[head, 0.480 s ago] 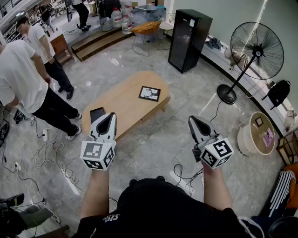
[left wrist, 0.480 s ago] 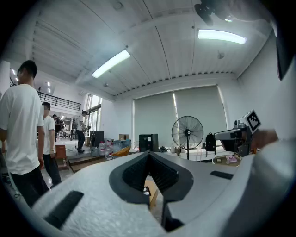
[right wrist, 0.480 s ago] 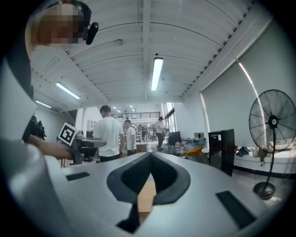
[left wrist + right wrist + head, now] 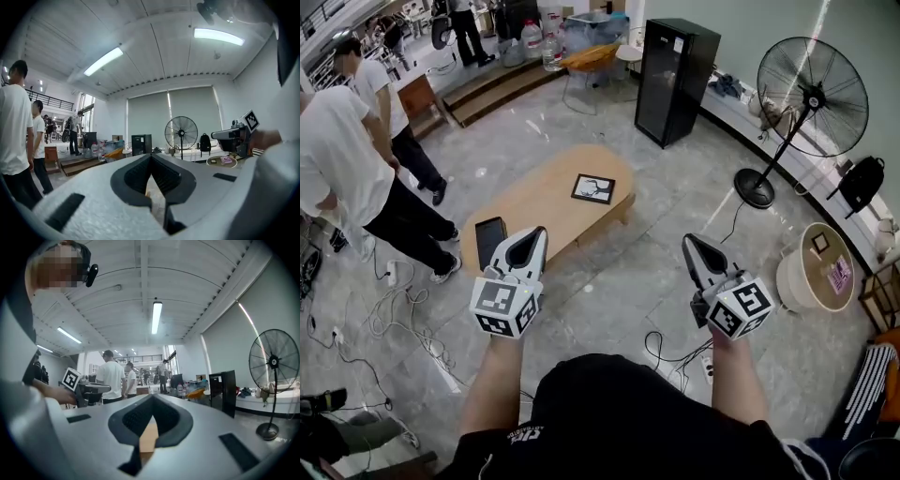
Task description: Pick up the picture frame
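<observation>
The picture frame (image 4: 593,188) lies flat on the wooden worktop (image 4: 542,204), long side roughly nine-to-three, well apart at one o'clock from the nearer left hand-held gripper (image 4: 534,238) and ten o'clock from the right hand-held gripper (image 4: 691,246), both with jaws together and empty

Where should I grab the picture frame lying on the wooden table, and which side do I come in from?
Probably the border facing the table's right-hand edge. The picture frame lies flat on the low wooden table, so only its thin edges offer a pinch. That border sits closest to the table's edge, so come in low from that side.
</observation>
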{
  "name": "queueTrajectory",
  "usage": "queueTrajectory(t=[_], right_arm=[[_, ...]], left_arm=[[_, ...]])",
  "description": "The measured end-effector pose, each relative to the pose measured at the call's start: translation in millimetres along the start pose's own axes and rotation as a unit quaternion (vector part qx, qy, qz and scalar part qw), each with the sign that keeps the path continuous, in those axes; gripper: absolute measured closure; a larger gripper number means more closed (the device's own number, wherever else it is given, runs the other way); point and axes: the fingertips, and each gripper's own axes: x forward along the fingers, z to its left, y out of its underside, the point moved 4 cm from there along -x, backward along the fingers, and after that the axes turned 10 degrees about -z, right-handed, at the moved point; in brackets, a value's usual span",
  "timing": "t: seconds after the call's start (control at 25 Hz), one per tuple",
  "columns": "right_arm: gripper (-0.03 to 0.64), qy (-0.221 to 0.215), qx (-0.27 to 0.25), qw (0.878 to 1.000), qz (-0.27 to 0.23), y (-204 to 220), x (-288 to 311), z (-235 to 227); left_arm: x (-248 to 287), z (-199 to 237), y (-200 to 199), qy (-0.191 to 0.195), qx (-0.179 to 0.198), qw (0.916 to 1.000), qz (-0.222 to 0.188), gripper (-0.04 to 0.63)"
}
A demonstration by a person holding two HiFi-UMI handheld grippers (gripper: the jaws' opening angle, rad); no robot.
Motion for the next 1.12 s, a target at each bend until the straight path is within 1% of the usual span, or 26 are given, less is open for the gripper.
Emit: queueTrajectory(t=[0.16,0.32,0.36,0.4,0.48,0.56,0.72,0.88,1.12], right_arm=[[0.614,-0.002,0.004,1.0,-0.01,-12,-18,-12],[0.611,-0.009,-0.003,1.0,-0.006,-17,-26,-18],[0.594,-0.011,-0.002,1.0,-0.004,-16,-27,-19],[0.556,-0.012,-0.001,1.0,-0.002,-14,-27,-21],[0.547,-0.011,0.003,1.0,0.001,-9,-26,-28],[0.531,-0.011,0.006,1.0,0.006,-3,-22,-36],[0.521,-0.014,0.012,1.0,0.018,7,-3,-46],[0.493,-0.015,0.008,0.999,0.032,18,28,-63],[0.46,-0.007,0.007,0.998,0.056,38,95,-95]], left_arm=[[8,-19,3,-0.001,-0.008,1.0,0.001,0.586],[13,-31,5,0.003,-0.015,0.9999,0.005,0.585],[15,-32,6,0.003,-0.015,0.9999,0.006,0.584],[17,-33,7,0.003,-0.015,0.9998,0.008,0.577],[25,-33,10,0.002,-0.017,0.9998,0.012,0.541],[33,-31,15,0.001,-0.019,0.9997,0.015,0.529],[51,-17,28,-0.003,-0.03,0.9994,0.02,0.511],[80,7,43,0.0,-0.04,0.9989,0.023,0.49],[134,54,65,0.012,-0.054,0.9977,0.04,0.468]])
